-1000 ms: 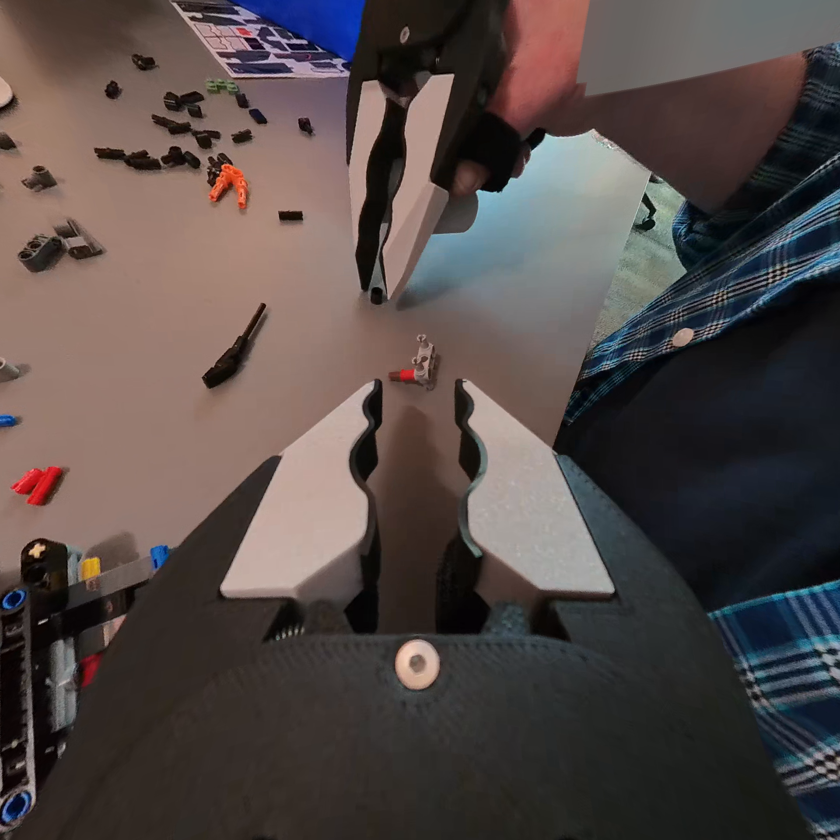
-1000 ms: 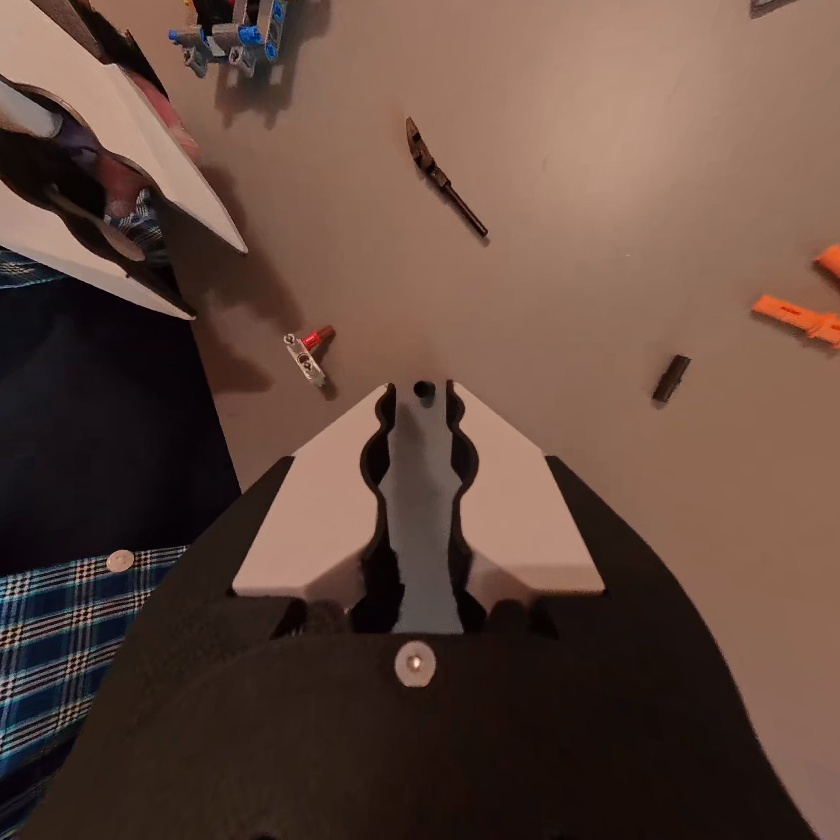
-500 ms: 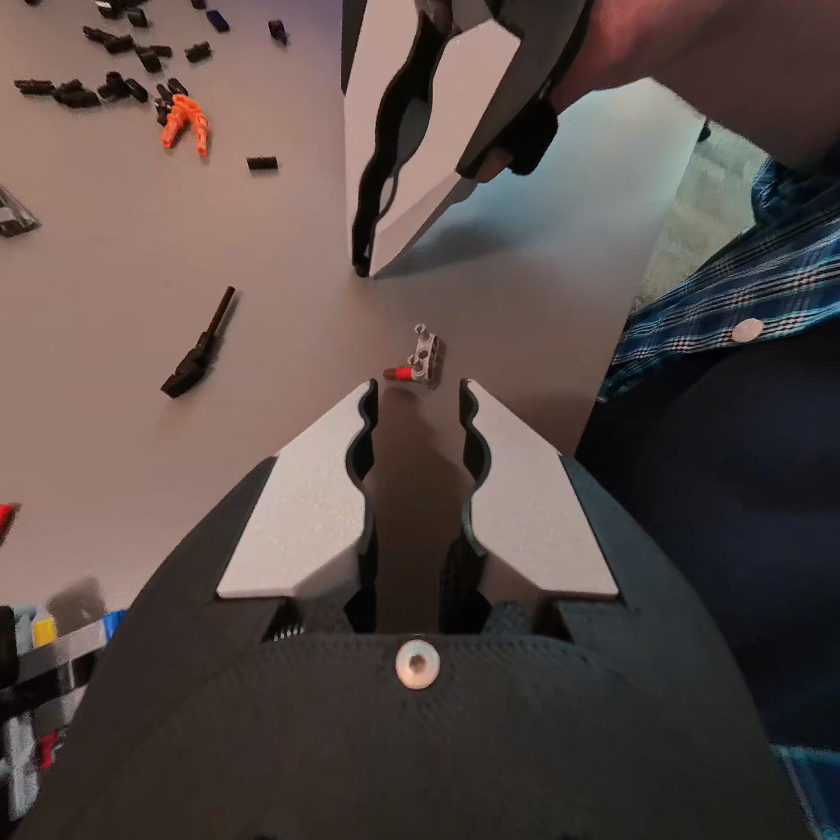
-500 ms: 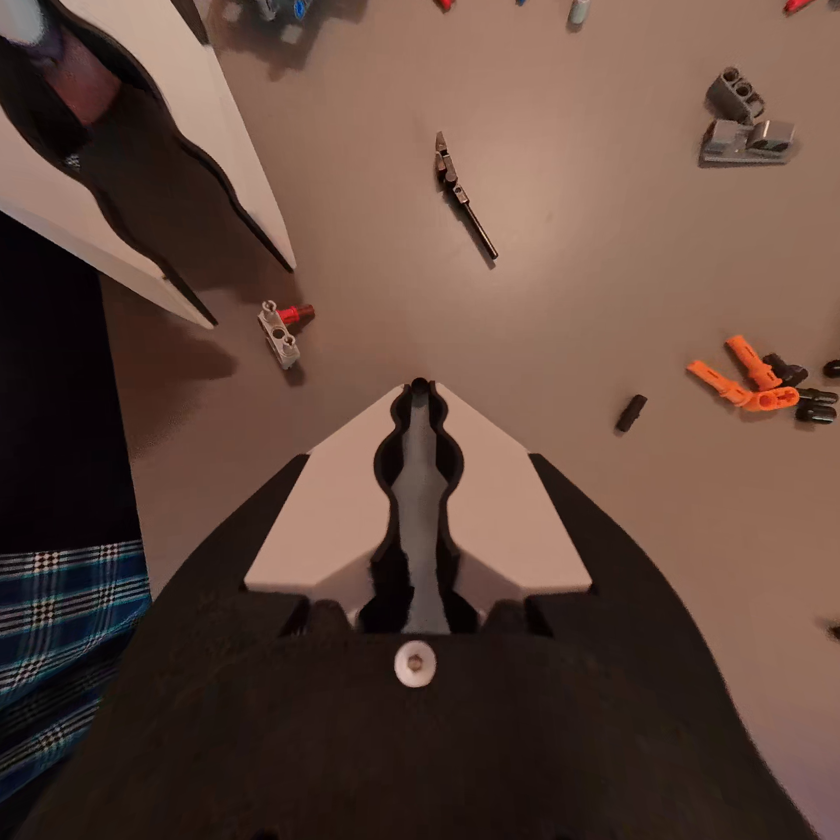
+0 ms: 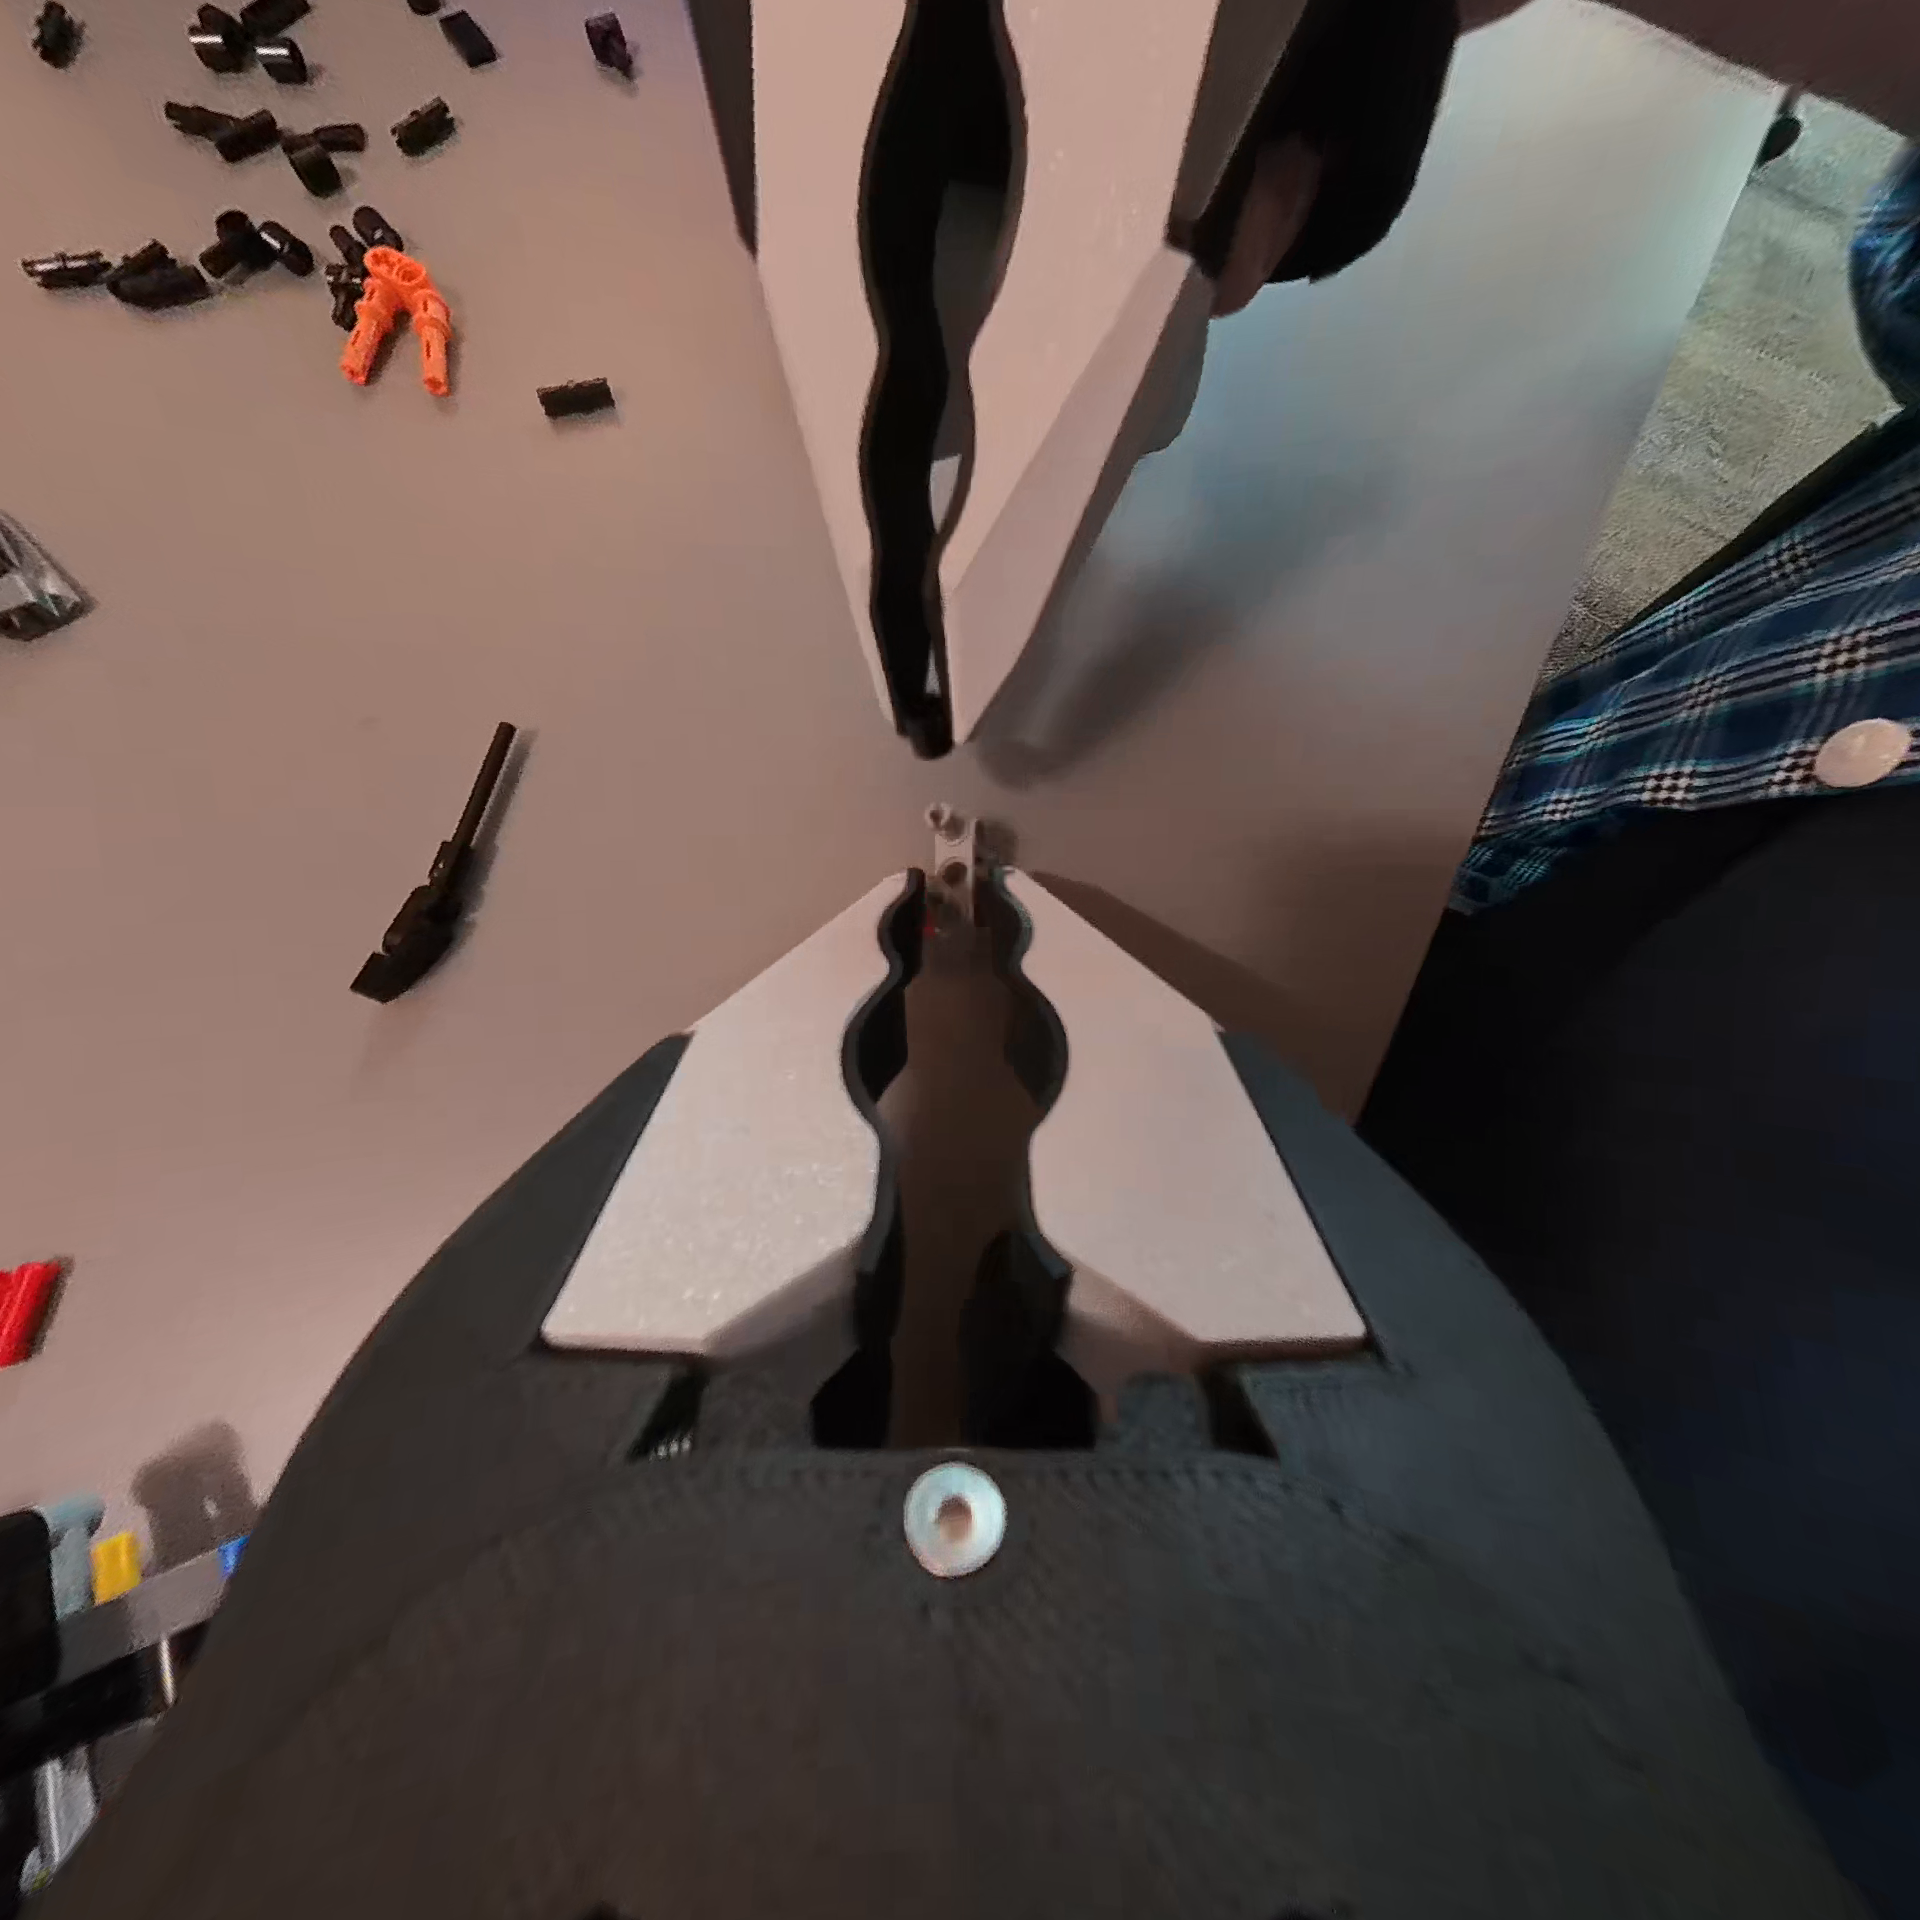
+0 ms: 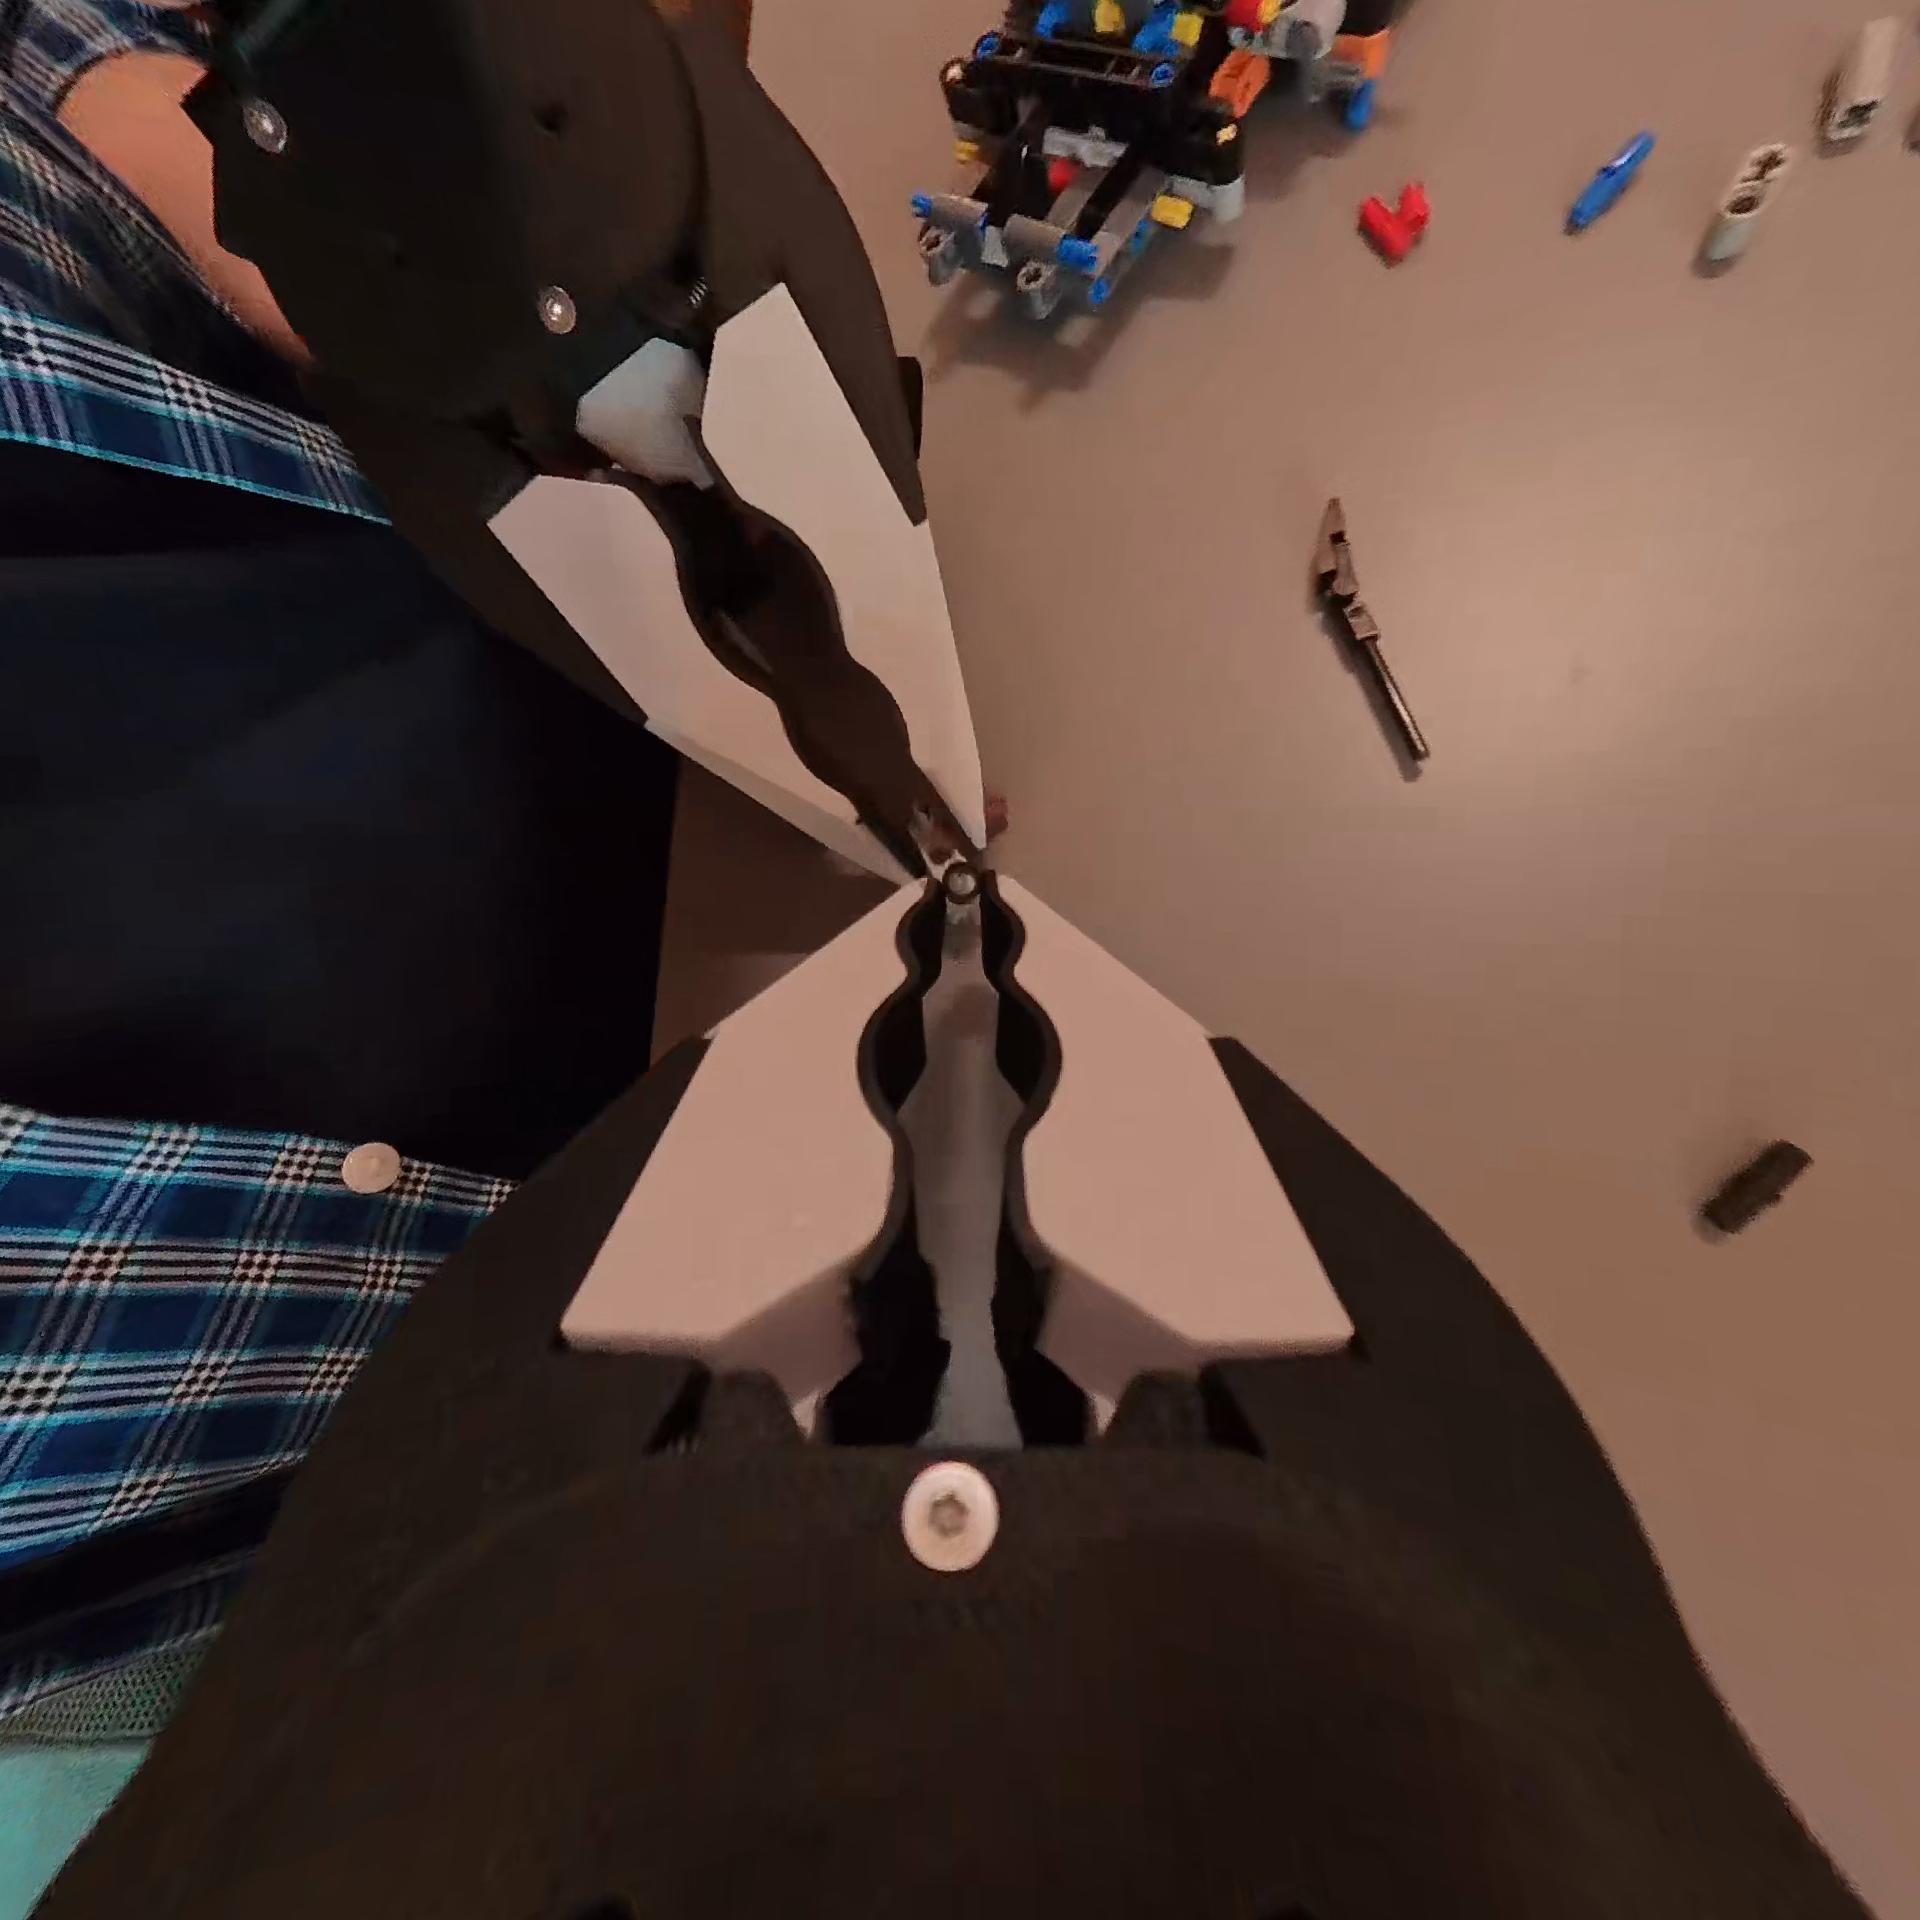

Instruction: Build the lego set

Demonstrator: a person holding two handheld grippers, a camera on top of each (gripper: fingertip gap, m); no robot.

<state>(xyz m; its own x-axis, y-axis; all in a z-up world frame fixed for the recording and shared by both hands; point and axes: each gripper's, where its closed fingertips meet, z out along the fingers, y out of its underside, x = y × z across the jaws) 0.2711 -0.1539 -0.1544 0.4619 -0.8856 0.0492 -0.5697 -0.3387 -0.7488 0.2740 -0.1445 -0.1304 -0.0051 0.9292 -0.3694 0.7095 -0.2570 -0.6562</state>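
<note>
Tip to tip above the worktop [image 5: 260,644], the left gripper [image 5: 954,896] pinches a small grey connector with a red pin [image 5: 952,868] steady, while the right gripper [image 6: 956,902], clenched on a small black pin [image 6: 960,881], lines it up, seemingly for insertion. The half-built model [image 6: 1091,145] waits well apart. No writing is legible.

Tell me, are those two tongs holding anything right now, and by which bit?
Left tongs pinch the small grey piece by its near end. Right tongs pinch a tiny black pin at their very tip.
</note>
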